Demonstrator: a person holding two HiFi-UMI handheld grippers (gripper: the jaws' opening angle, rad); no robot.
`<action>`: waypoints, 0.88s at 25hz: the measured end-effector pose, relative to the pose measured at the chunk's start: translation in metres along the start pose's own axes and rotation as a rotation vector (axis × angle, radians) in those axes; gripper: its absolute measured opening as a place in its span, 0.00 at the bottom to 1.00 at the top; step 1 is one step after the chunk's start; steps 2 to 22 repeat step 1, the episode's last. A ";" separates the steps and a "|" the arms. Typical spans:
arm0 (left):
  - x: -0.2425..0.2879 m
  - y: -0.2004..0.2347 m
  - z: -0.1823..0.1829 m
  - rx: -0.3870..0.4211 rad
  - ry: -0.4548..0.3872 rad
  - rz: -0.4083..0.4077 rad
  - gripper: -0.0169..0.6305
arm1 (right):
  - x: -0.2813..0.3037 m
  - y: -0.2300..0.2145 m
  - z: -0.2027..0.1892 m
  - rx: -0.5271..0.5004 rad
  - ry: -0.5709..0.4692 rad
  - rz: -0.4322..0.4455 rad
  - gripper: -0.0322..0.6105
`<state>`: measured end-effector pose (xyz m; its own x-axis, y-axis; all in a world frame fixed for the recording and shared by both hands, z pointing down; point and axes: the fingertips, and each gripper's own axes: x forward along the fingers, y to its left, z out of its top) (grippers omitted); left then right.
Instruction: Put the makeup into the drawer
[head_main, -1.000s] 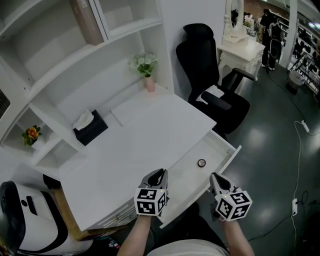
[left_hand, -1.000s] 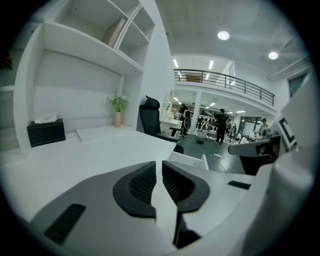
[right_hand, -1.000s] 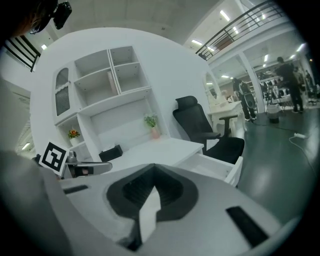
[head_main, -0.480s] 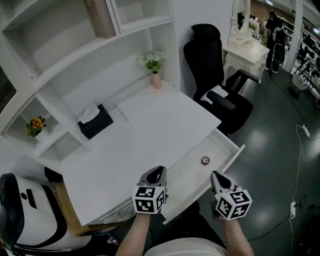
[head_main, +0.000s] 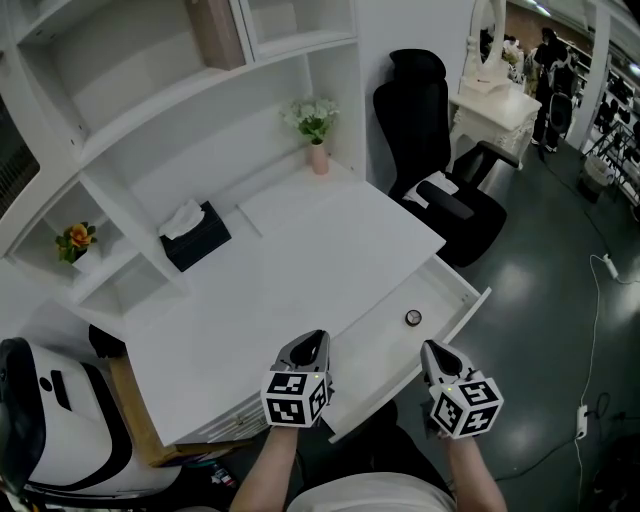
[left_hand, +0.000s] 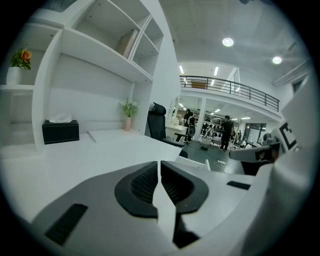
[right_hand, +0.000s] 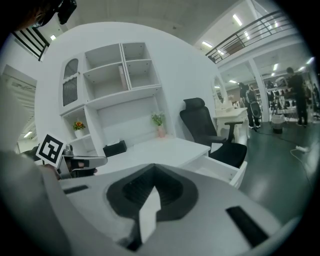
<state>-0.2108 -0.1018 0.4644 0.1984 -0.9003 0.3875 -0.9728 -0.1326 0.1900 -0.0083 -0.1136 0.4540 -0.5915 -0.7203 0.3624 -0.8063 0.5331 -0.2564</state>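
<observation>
Closing the drawer (head_main: 458, 291) appears to be what remains, as the makeup (head_main: 413, 318) already lies inside it; the operator should push the front squarely so the small round case stays put. The left gripper (head_main: 312, 343) has just been closing its jaws, now all but together on nothing, and the right gripper (head_main: 432, 352) is closed and empty. The white desk (head_main: 300, 262) carries a tissue box (head_main: 196, 238) and flower vase (head_main: 318, 156), with a black chair (head_main: 440, 190) beside it on dark floor (head_main: 545, 300).

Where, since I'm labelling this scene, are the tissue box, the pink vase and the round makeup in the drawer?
tissue box (head_main: 203, 240), head view, its black top.
pink vase (head_main: 319, 159), head view, its body.
round makeup (head_main: 413, 318), head view, its lid.
</observation>
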 end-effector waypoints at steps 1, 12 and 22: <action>-0.002 0.001 0.000 -0.001 -0.001 0.002 0.06 | -0.001 0.001 -0.001 -0.001 0.001 0.000 0.05; -0.002 0.001 0.000 -0.001 -0.001 0.002 0.06 | -0.001 0.001 -0.001 -0.001 0.001 0.000 0.05; -0.002 0.001 0.000 -0.001 -0.001 0.002 0.06 | -0.001 0.001 -0.001 -0.001 0.001 0.000 0.05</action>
